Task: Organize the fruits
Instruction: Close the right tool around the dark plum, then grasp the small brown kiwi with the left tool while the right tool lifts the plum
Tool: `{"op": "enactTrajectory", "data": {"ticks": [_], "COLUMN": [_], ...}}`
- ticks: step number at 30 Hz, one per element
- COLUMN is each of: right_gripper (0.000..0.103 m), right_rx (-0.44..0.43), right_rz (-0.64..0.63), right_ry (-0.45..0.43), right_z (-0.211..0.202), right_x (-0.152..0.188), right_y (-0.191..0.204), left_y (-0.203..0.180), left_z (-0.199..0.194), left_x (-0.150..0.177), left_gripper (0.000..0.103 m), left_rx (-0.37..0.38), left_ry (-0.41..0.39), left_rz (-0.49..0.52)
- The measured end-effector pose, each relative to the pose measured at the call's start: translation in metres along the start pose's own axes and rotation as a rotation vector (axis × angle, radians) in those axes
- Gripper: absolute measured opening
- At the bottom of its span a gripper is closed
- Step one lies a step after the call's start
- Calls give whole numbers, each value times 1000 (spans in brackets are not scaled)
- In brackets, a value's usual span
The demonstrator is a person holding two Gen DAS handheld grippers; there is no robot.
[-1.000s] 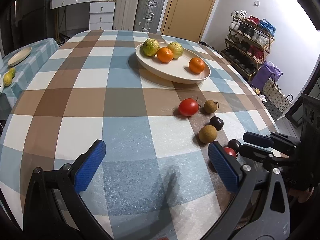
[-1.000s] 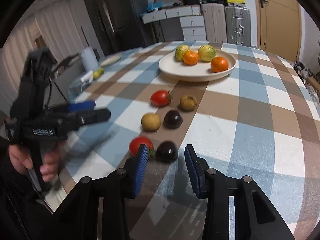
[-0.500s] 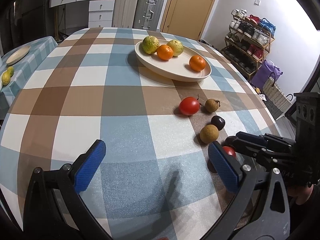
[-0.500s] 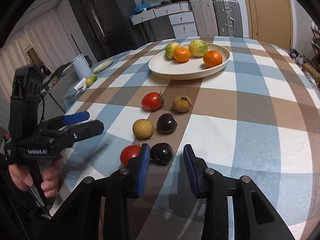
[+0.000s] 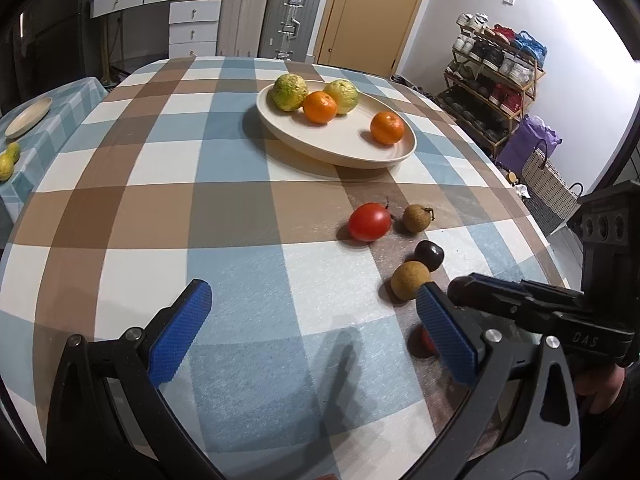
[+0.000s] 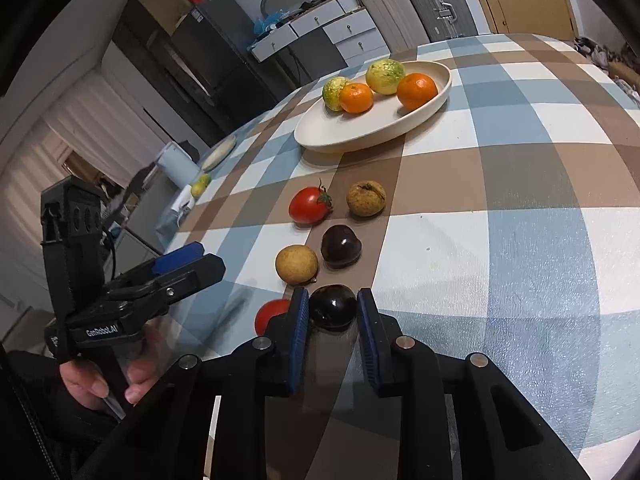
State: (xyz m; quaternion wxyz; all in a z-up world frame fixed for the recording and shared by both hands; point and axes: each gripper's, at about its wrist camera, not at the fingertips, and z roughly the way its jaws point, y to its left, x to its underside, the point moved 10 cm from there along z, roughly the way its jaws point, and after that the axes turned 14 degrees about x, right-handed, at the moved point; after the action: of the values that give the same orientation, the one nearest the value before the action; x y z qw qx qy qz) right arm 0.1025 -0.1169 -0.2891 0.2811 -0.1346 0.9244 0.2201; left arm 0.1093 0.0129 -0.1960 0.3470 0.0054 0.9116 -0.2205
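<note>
Plum (image 6: 333,306) pinched between right hand-held gripper (image 6: 333,312) pads.

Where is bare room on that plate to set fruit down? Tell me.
The plate is bare across its near half, in front of the oranges. Its far rim is crowded with four fruits. Left of the tomato, the tablecloth is bare too.

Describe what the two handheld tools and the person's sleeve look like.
Both tools are black frames with silver bolts and blue textured pads. The left tool carries white "GeoRobot.AI" lettering; the right tool shows "DAS" in the left view. The sleeve is dark, with a zip.
</note>
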Motion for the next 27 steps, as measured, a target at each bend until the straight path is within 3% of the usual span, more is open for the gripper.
{"op": "enactTrajectory", "data": {"ticks": [7,16,22,27], "right_gripper": [25,25,25,25], "right_rx": [-32,-46,-67,-68], "right_rz": [48,64,62,57], "right_ry": [-60,-118,-117,-120], "right_z": [-16,-32,-34,-33], "right_x": [-10,-22,-24,-23], "right_y": [-8,-18,-18,-18], "left_y": [-15,-37,-52,-60], "left_z": [16,41,48,54], "left_x": [-3,-4,-3,0], "left_gripper": [102,100,65,27], "left_rx": [38,138,186,217], "left_ry": [44,96,128,160], "left_rz": [34,29,68,95]}}
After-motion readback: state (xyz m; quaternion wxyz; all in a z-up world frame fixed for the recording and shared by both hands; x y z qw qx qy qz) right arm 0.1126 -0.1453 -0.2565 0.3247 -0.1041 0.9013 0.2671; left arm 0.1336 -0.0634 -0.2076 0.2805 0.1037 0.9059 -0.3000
